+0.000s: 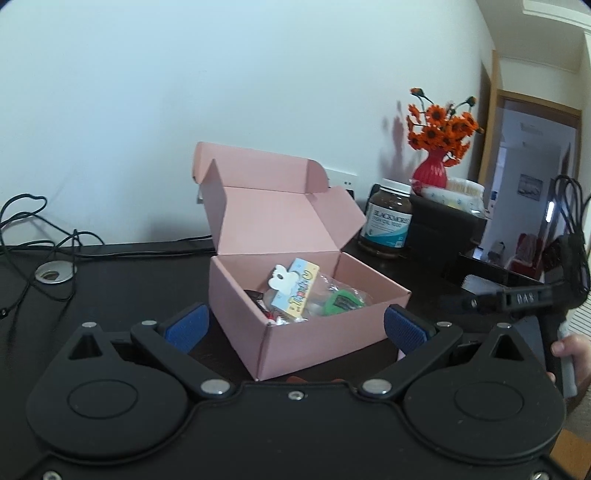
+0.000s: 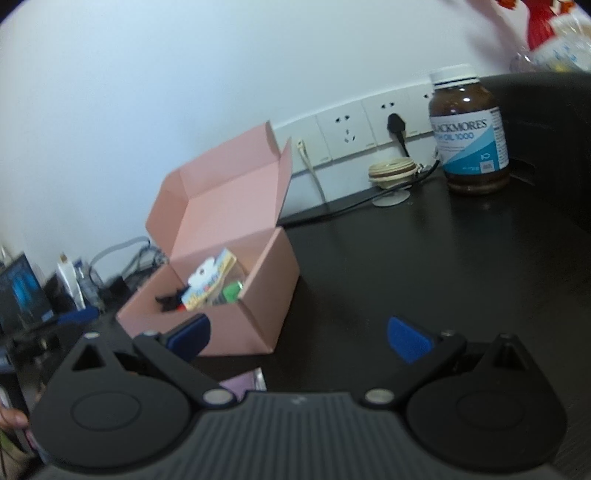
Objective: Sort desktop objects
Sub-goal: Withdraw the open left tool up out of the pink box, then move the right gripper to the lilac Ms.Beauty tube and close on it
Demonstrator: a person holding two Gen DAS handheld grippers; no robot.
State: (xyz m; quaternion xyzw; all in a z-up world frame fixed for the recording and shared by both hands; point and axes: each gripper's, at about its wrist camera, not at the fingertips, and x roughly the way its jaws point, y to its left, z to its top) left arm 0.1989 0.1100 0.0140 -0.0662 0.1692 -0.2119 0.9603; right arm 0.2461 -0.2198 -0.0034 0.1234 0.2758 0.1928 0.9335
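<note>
both open grippers facing pink box (image 1: 314, 332)

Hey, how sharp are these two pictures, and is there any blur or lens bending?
Left wrist view: sharp; the brown supplement bottle's label is readable, the wall corner bows from fisheye. Right wrist view: softer; the open pink cardboard box looks smeared, the red vase at top right is blurred.

box (image 1: 310, 328) on desk (image 1: 110, 288), bottle (image 1: 388, 221) behind

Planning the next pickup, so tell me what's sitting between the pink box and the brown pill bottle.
Only bare black desk between the pink box and the pill bottle; the right wrist view shows it.
</note>
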